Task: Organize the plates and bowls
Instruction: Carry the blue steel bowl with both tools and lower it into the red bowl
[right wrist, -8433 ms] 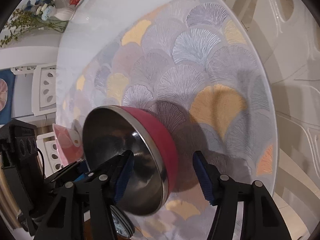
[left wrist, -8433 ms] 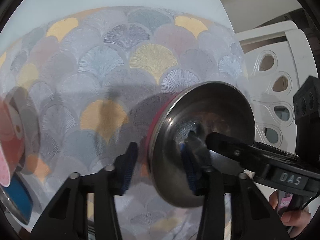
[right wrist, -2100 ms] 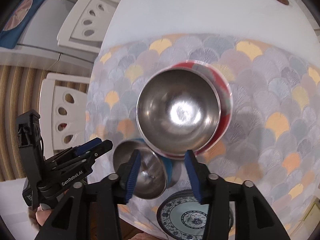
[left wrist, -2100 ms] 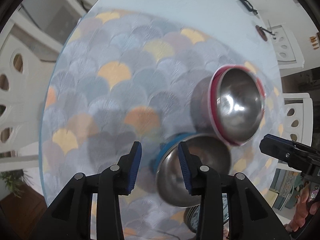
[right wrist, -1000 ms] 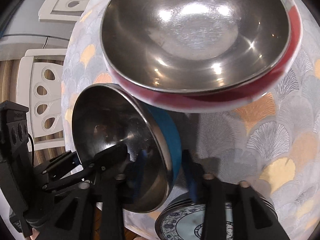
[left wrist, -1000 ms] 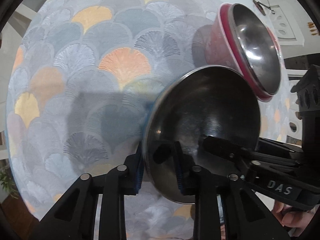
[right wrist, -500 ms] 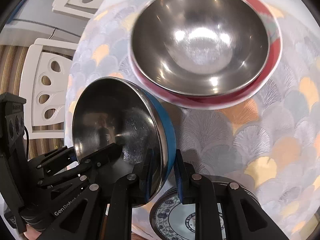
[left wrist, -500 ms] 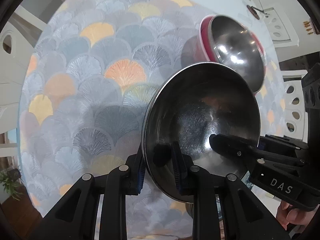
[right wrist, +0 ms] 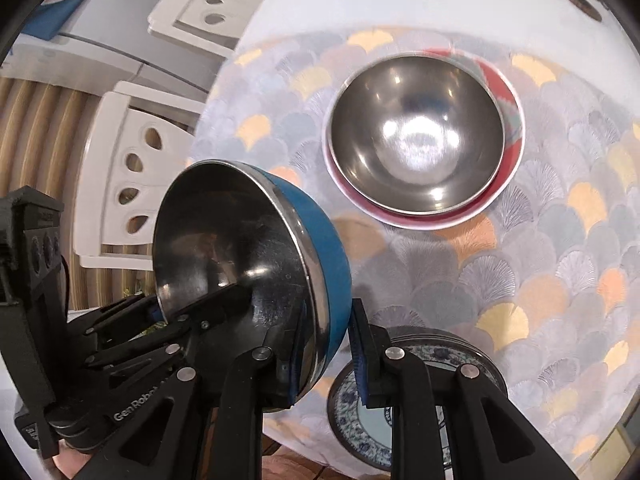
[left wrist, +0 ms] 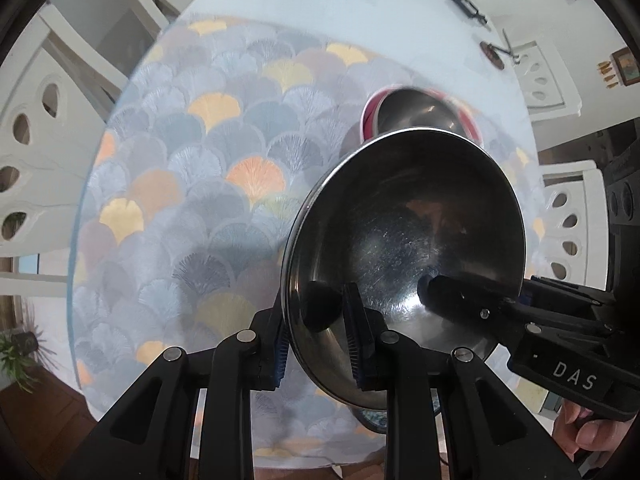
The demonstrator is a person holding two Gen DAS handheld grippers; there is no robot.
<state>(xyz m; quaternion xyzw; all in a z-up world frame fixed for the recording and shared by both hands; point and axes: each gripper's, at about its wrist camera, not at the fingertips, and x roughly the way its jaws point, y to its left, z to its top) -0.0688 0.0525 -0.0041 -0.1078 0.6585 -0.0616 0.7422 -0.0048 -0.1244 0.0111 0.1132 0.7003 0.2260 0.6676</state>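
Right wrist view alone shows the blue bowl's blue outside, low left, both jaws clenched on its rim, hiding part of the patterned plate; red bowl sits upper right on the bench.

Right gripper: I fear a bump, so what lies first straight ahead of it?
Probably the patterned tablecloth, past the blue bowl the right gripper grips; the red bowl lies farther on. Depth is unclear.

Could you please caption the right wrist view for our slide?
Both grippers lift the blue bowl by its rim above the red bowl.
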